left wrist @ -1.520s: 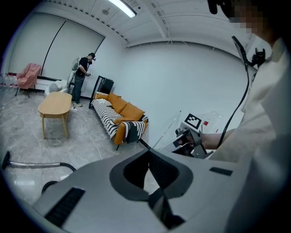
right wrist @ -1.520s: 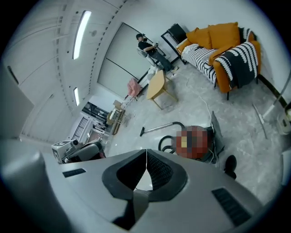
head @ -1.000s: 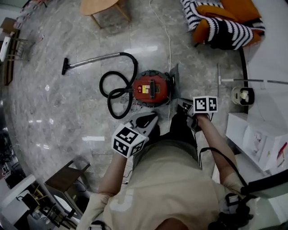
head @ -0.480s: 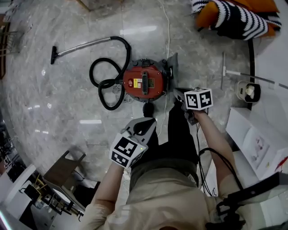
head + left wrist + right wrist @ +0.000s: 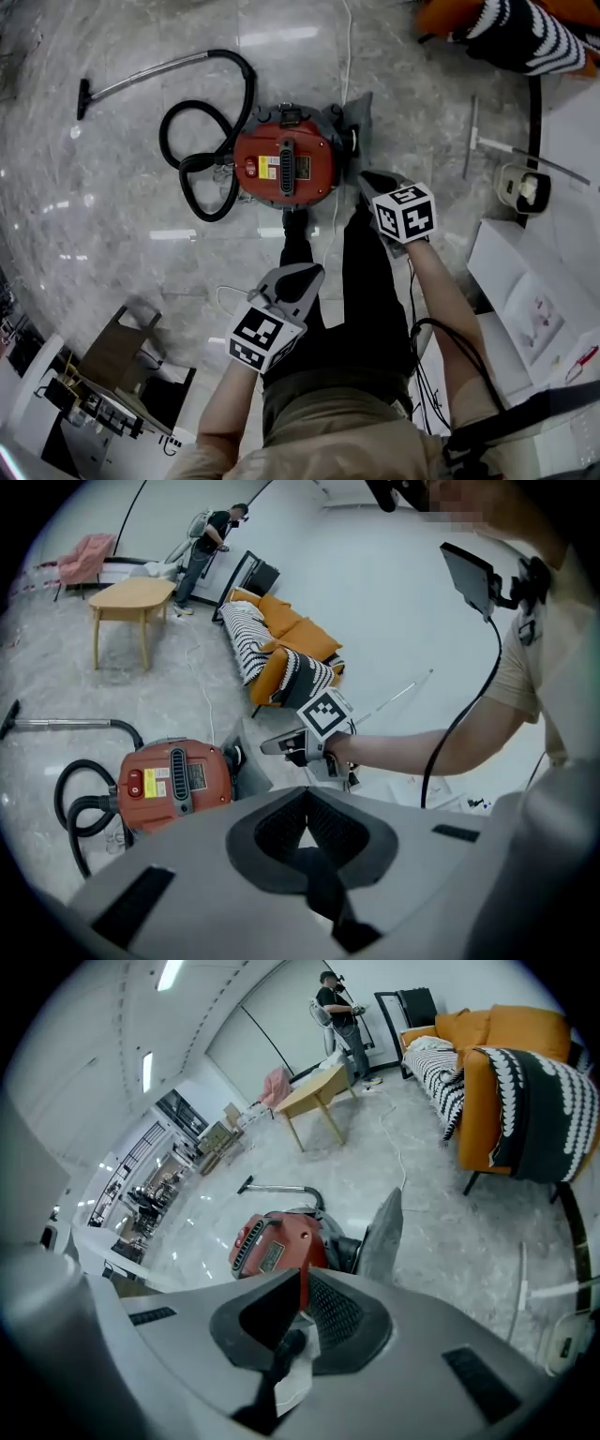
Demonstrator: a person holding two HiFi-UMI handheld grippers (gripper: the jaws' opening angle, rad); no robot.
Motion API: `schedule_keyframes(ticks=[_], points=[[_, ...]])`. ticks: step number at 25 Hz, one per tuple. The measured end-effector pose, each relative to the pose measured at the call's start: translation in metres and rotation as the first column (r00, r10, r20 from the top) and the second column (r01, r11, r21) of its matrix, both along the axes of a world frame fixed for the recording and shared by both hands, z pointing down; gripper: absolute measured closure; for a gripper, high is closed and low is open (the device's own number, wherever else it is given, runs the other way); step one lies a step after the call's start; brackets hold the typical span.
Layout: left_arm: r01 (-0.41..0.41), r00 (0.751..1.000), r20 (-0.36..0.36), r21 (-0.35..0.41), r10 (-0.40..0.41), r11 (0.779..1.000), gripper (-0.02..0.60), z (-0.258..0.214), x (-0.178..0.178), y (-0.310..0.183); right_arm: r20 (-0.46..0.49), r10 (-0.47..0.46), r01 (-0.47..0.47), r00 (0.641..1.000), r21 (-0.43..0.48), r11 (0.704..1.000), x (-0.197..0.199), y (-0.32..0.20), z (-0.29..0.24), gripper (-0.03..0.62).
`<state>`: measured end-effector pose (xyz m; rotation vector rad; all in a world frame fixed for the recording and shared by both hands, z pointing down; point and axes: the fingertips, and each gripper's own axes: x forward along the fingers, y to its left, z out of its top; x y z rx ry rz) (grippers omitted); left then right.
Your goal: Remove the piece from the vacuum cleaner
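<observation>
A red round vacuum cleaner [image 5: 284, 167] stands on the marble floor, with its black hose [image 5: 202, 141] coiled to its left and the wand's nozzle [image 5: 82, 98] far left. A grey flap-like piece [image 5: 356, 117] stands up at its right side. My left gripper [image 5: 309, 273] is shut and empty, short of the vacuum [image 5: 173, 782], over my black trousers. My right gripper [image 5: 370, 178] is shut and empty too, just right of the vacuum body and below the grey piece [image 5: 382, 1232]. Neither touches the vacuum [image 5: 277, 1243].
An orange sofa with a striped blanket [image 5: 506, 28] sits at the top right. White boxes [image 5: 530, 291] and a small white appliance [image 5: 523, 187] are at the right, a dark stool [image 5: 131, 356] at the lower left. A white cord [image 5: 345, 56] runs from the vacuum. A person [image 5: 211, 536] stands by a wooden table [image 5: 131, 597].
Both grippers have sunk toward the floor and the vacuum looms larger and nearer. The right gripper has rolled and now lies beside the vacuum's right edge.
</observation>
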<state>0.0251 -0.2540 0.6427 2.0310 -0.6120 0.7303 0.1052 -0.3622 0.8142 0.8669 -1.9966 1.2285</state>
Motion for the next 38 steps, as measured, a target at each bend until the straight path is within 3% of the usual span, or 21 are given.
schedule_keyframes(ticks=[3,5,11,16,21,24,30,33,38], points=[[0.004,1.000,-0.004,-0.034,-0.004,0.999,0.577,0.021,0.000,0.007,-0.038,0.003,-0.002,0.999,0.026,1.000,0.007,-0.003,0.019,0.577],[0.009,1.000,-0.004,-0.045,-0.009,0.999,0.577,0.033,-0.001,0.009,-0.061,0.011,-0.010,0.998,0.013,1.000,0.012,-0.004,0.034,0.465],[0.029,1.000,0.005,-0.058,-0.029,0.998,0.577,0.057,-0.004,0.008,-0.137,0.149,-0.157,0.979,-0.053,0.986,0.037,-0.021,0.074,0.407],[0.016,1.000,0.028,-0.030,-0.015,0.999,0.577,0.069,-0.005,0.001,-0.156,0.249,-0.268,0.956,-0.113,0.957,0.041,-0.045,0.097,0.405],[0.039,0.999,0.007,-0.033,-0.039,0.999,0.577,0.071,-0.002,-0.006,-0.158,0.215,-0.240,0.964,-0.162,0.957,0.025,-0.053,0.117,0.397],[0.050,0.998,0.030,-0.050,-0.049,0.997,0.577,0.073,-0.008,-0.005,-0.199,0.189,-0.226,0.962,-0.188,0.956,0.025,-0.048,0.131,0.393],[0.061,0.997,0.047,-0.071,-0.057,0.996,0.577,0.080,-0.025,-0.002,-0.182,0.168,-0.201,0.969,-0.180,0.963,0.031,-0.050,0.139,0.399],[0.058,0.997,0.048,-0.082,-0.054,0.995,0.577,0.083,-0.024,0.000,-0.203,0.118,-0.157,0.972,-0.187,0.970,0.034,-0.047,0.144,0.437],[0.049,0.998,0.043,-0.078,-0.046,0.996,0.577,0.083,-0.020,-0.005,-0.227,0.078,-0.112,0.971,-0.141,0.984,0.035,-0.047,0.144,0.444]])
